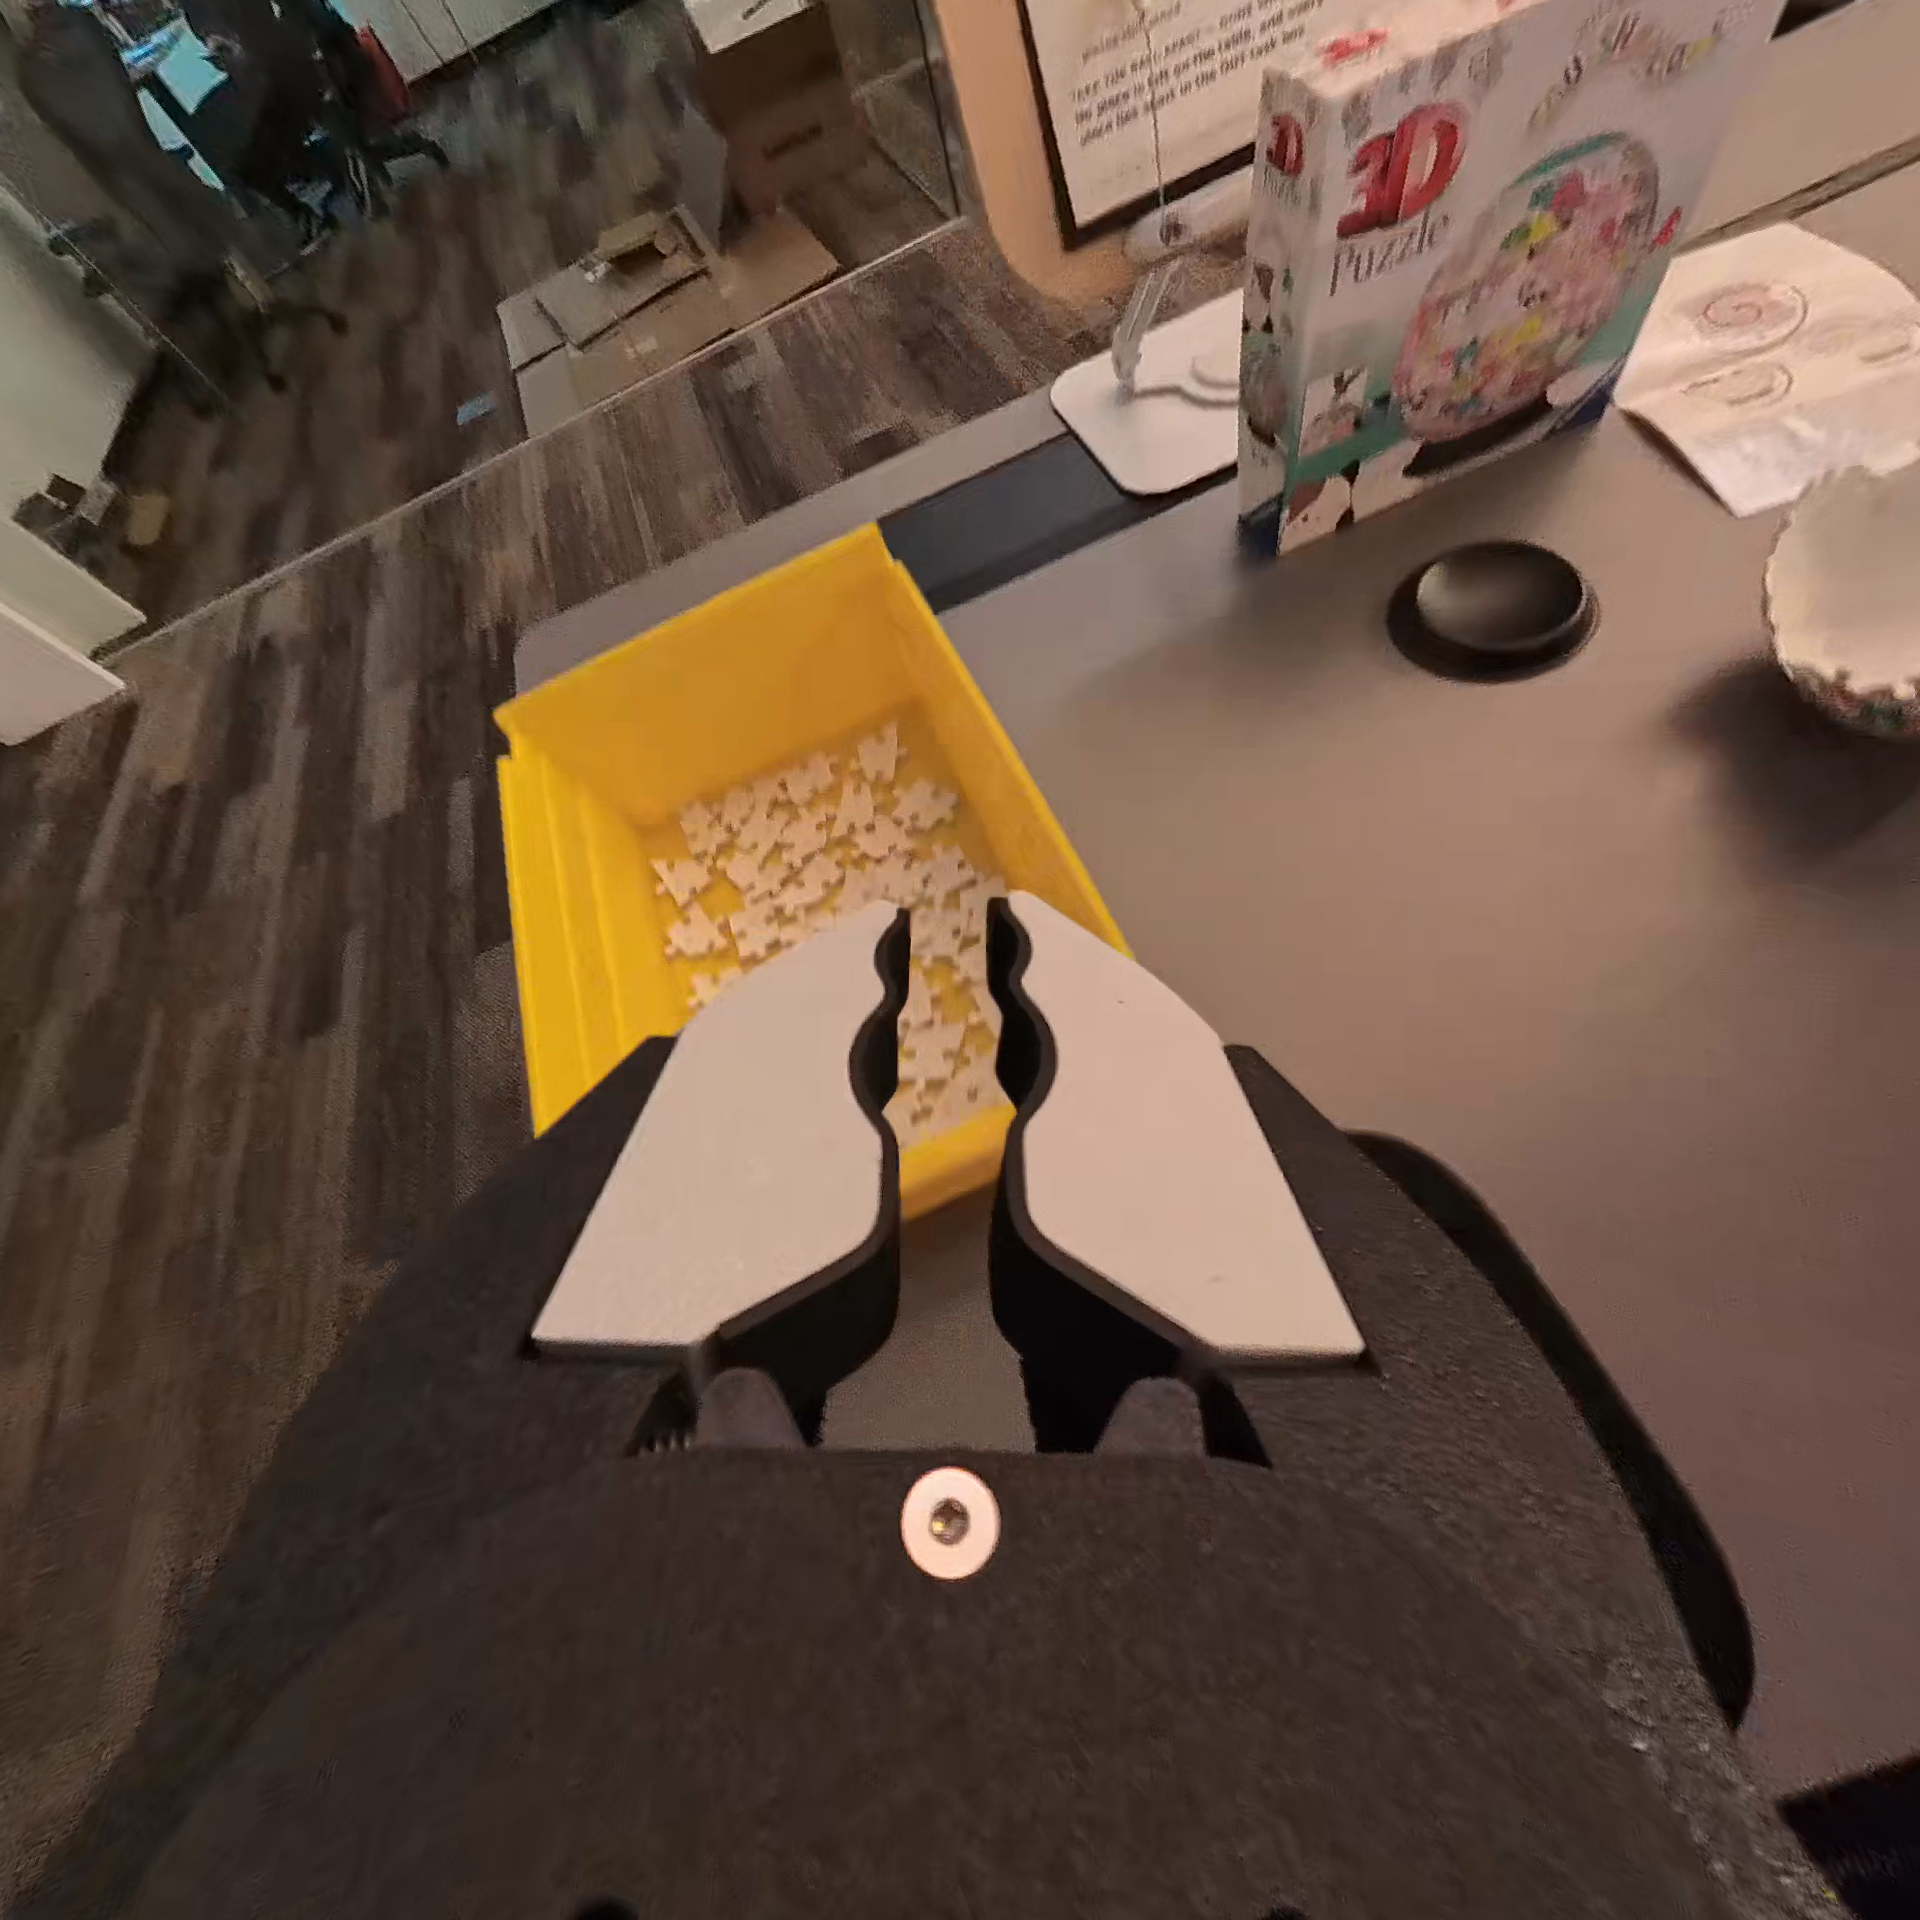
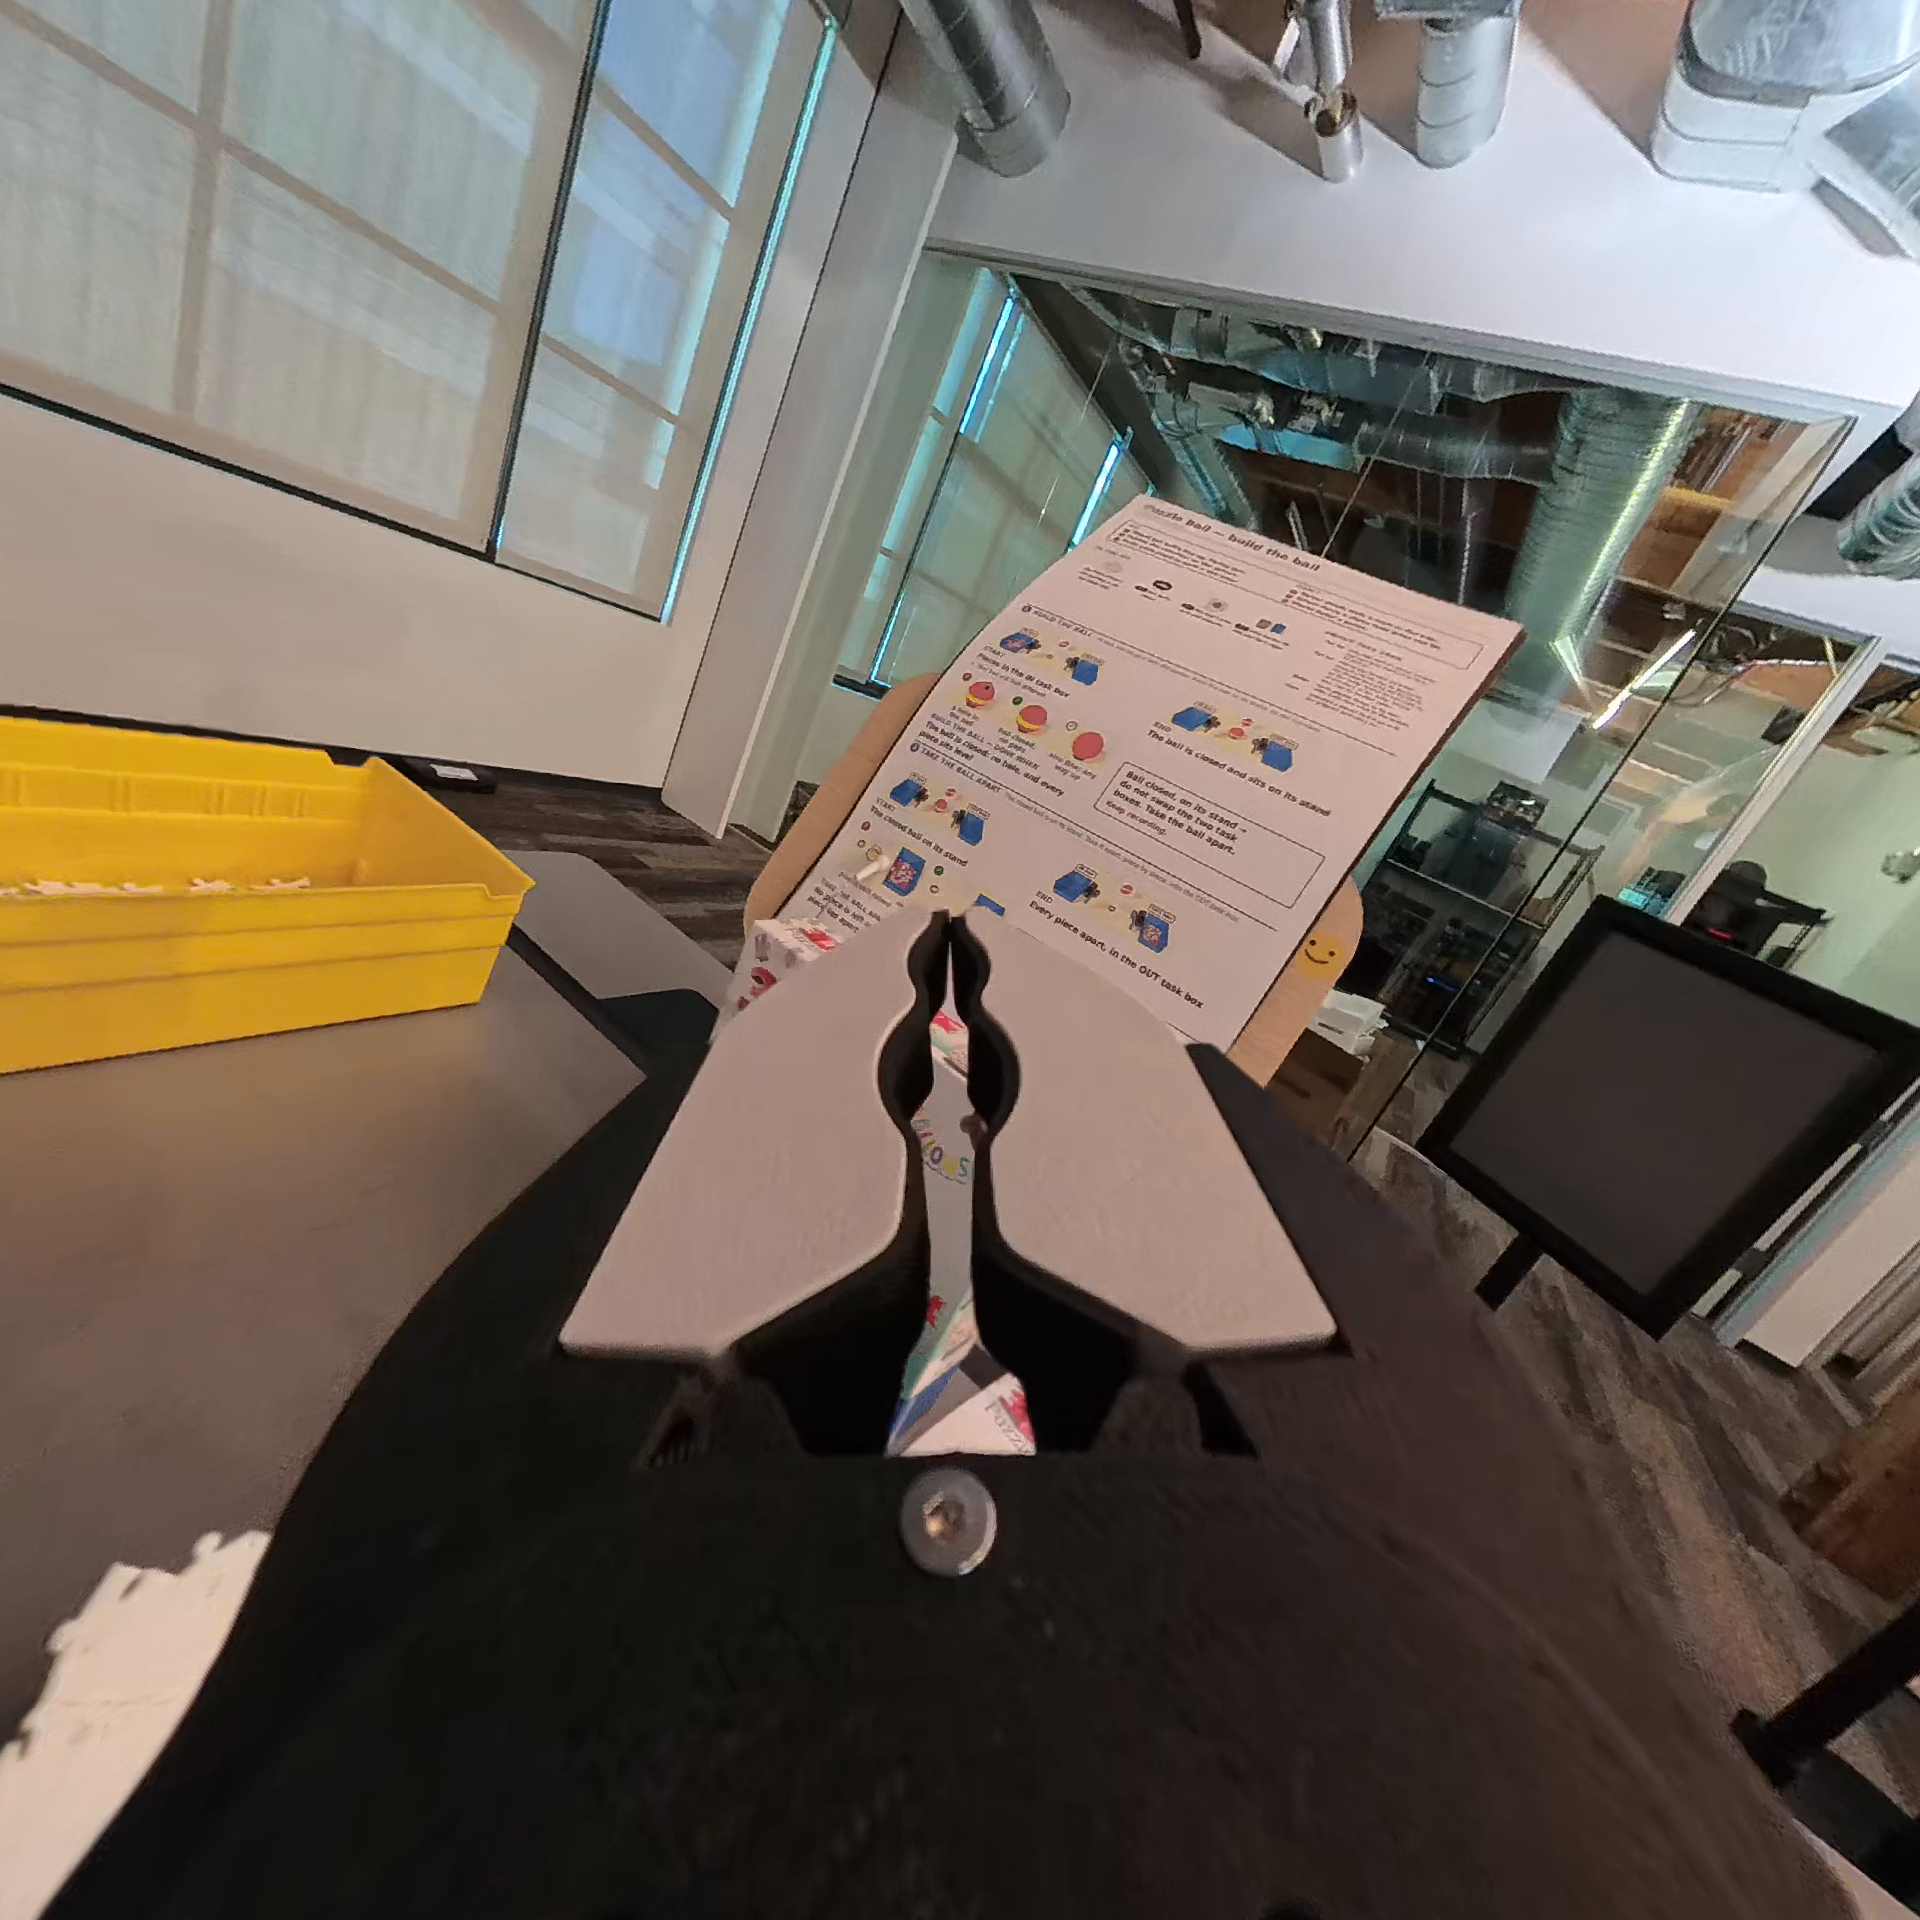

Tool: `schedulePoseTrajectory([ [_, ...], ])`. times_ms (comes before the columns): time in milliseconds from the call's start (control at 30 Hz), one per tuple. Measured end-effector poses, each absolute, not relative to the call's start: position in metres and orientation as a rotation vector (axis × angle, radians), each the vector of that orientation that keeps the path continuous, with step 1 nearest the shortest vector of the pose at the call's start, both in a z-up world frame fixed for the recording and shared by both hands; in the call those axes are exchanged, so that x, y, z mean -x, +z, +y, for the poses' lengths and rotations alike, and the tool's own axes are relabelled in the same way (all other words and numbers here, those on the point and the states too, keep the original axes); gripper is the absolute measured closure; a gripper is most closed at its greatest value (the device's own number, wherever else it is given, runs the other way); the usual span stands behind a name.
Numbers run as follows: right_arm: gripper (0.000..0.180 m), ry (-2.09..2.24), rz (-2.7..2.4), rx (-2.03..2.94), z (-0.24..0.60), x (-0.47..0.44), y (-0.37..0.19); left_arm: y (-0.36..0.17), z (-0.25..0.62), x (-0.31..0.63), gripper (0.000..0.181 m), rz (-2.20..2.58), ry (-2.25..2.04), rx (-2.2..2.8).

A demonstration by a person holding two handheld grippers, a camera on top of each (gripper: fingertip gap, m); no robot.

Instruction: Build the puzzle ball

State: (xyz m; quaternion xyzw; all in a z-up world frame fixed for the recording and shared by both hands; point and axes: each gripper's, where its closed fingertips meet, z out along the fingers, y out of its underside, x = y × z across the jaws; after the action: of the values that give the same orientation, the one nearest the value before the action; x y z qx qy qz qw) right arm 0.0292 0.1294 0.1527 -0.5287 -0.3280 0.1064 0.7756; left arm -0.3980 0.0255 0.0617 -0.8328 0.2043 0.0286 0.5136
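1. Nearest the left wrist camera are the left tongs (image 1: 948, 906), parted by a narrow gap with nothing between them, poised over the near end of the yellow bin (image 1: 717, 707).
2. The yellow bin sits at the edge of the dark counter (image 1: 1351, 935); loose white puzzle pieces (image 1: 821, 831) are scattered across its floor, blank side up as far as the blur allows.
3. Beyond the bin, farther along the counter, stands the puzzle box (image 1: 1455, 270), and just in front of that a round black stand (image 1: 1496, 608).
4. Well away from the bin, at the right edge of the left view, lies the partly built ball (image 1: 1849, 634), an open white shell with a jagged rim; it also shows as a pale patch low in the right view.
5. The right tongs (image 2: 948, 925) are pressed together at the tips with no piece between them, raised and aimed at an instruction sheet (image 2: 1174, 769) past the bin.
6. Judgement: the step is fetching the next piece. The left tongs should drop into the bin, nip one piece by its edge, then carry it to the shell; picking a single thin piece from the heap looks fiddly.
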Motion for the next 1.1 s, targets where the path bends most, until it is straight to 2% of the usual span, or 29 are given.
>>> schedulePoseTrajectory([
  [100, 0.178, 0.19, -0.709, 1.173, 0.136, -0.036, 0.144, 0.05, 0.012, 0.409, 0.162, 0.503, 0.022, 1.973],
  [233, 0.175, 0.16, -0.702, 1.213, 0.139, -0.046, 0.14, 0.077, 0.019, 0.396, 0.153, 0.603, -0.007, 1.919],
  [433, 0.154, 0.098, -0.715, 1.326, 0.131, -0.068, 0.142, 0.113, 0.006, 0.362, 0.151, 0.698, 0.05, 1.888],
  [733, 0.15, 0.224, -0.599, 1.254, 0.083, -0.126, 0.177, 0.095, -0.065, 0.35, 0.148, 0.473, 0.022, 1.896],
  [933, 0.15, 0.266, -0.52, 1.271, 0.093, -0.15, 0.172, 0.083, -0.053, 0.373, 0.155, 0.359, -0.042, 1.905],
  [1100, 0.15, 0.258, -0.564, 1.296, 0.1, -0.135, 0.165, 0.063, -0.024, 0.382, 0.157, 0.363, -0.104, 1.916],
])
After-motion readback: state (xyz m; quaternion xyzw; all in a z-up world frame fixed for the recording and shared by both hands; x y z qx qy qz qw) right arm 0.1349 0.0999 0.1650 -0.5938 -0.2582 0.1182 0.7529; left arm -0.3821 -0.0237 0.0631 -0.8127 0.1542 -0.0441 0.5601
